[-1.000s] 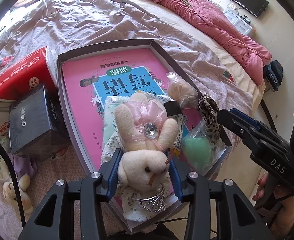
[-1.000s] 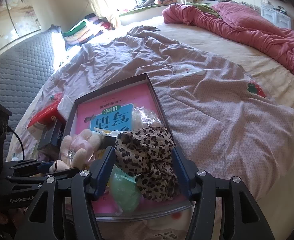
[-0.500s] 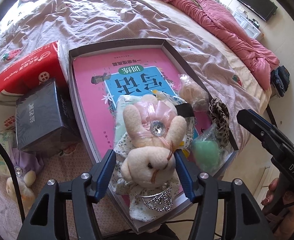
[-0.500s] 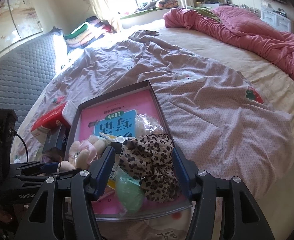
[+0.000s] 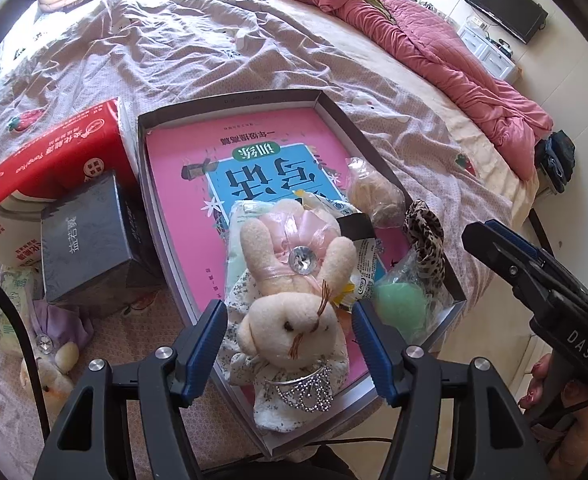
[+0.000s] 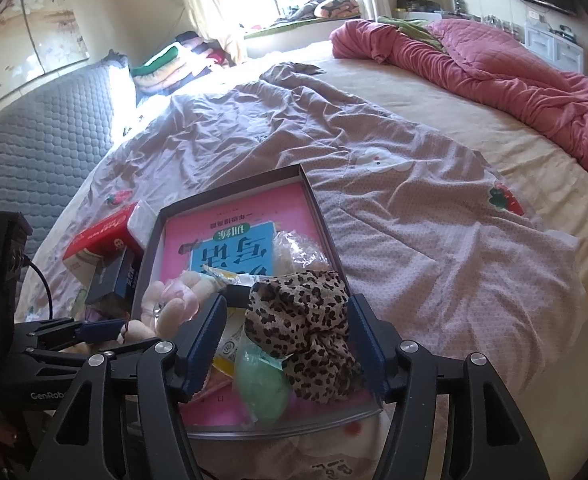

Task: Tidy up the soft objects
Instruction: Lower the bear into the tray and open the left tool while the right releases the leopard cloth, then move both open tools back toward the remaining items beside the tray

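Left claw (image 5: 289, 344) spread wide, blue pads either side of the bunny (image 5: 289, 280), not touching it. Bunny lies face up in the near end of the box (image 5: 229, 100), ears pointing away, pink bow with a gem on its head, floral dress and a beaded crown at the box's near rim. Under it, a pale packet and a pink book (image 5: 197, 184) covering the box floor.

Right claw (image 6: 283, 336) also spread, pads flanking the scrunchie (image 6: 306, 328) with a gap on each side. Scrunchie, leopard print, sits in the box's near right corner, resting partly on a green ball (image 6: 259, 390) in clear wrap. Beyond it, a beige bagged item (image 6: 298, 250) against the right wall.

Box rests on the bed (image 6: 434, 240), on a mauve dotted sheet. Left of the box: red carton (image 5: 49, 152), black box (image 5: 85, 236) touching the box wall. Near left, on the sheet: a second plush (image 5: 49, 368) with lilac cloth. Pink quilt (image 6: 514, 76) bunched at the bed's far right.
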`<state>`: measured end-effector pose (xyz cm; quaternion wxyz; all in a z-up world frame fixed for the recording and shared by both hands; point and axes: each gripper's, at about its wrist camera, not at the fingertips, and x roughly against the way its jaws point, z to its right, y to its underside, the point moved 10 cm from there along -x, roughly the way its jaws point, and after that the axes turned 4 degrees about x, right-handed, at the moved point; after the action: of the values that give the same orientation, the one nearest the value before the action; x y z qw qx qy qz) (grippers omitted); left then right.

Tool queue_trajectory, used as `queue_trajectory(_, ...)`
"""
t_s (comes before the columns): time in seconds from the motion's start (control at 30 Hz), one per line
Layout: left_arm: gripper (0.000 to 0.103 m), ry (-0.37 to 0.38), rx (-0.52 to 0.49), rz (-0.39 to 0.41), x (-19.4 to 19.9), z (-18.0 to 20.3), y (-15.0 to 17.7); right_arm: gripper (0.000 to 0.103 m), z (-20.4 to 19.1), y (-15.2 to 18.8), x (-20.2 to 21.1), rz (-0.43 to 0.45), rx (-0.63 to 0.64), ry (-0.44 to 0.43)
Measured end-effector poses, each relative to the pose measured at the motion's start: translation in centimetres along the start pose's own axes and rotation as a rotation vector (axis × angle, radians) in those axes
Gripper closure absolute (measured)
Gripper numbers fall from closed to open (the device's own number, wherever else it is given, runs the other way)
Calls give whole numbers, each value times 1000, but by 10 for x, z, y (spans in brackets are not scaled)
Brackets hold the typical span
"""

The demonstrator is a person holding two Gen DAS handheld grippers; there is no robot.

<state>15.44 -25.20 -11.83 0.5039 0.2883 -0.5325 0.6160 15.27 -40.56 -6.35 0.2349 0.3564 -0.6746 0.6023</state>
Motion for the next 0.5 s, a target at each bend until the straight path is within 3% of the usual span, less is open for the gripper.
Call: queue_trajectory(0.5,26,-7,4,52,33,-3,3,34,-13,-3,12,15,30,14)
